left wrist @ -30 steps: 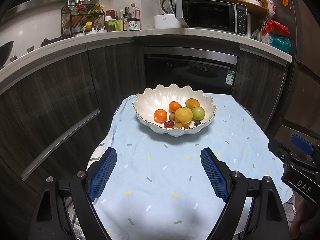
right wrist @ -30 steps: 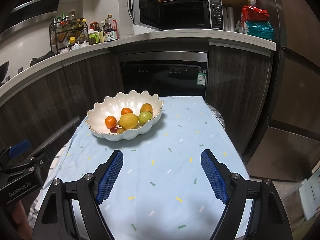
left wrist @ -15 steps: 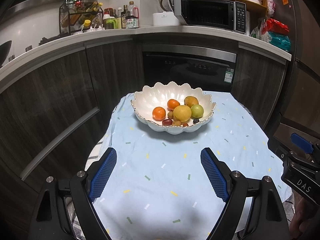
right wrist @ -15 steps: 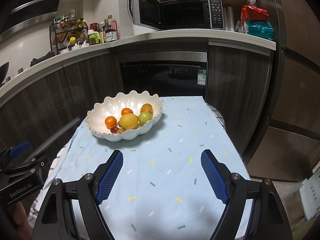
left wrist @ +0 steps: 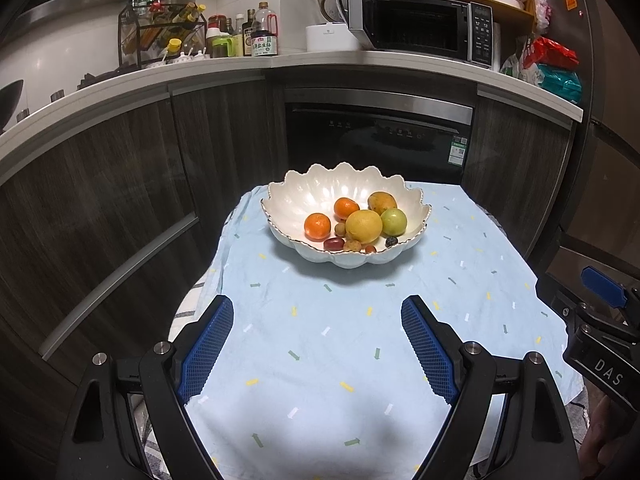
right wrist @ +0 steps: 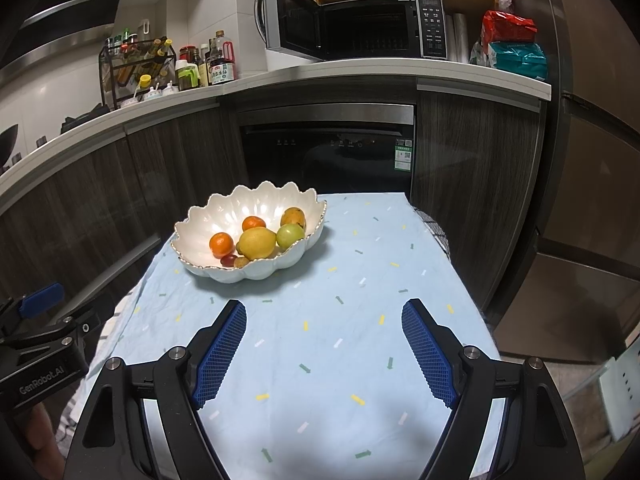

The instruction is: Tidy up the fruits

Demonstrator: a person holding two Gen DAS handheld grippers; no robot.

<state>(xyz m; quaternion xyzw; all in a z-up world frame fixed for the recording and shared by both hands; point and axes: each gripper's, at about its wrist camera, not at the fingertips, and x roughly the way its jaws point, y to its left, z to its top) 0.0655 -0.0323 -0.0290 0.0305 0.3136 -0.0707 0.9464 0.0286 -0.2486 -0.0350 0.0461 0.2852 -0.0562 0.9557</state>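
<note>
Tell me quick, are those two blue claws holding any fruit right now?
Left gripper: open, holding nothing, above the tablecloth.
Right gripper: open, holding nothing.
All the fruit sits in the white bowl.

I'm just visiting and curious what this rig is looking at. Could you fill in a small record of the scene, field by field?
Setting: kitchen, table under a light blue patterned tablecloth
Container: white scalloped ceramic bowl at the far end of the table
Large fruit in bowl: two oranges, a big yellow fruit, a green round fruit, a yellow-orange mango
Small fruit: several at the bowl's near rim, kinds unclear
Left gripper: open, empty, short of the bowl
Right gripper: open, empty
Background: microwave with door open
</note>
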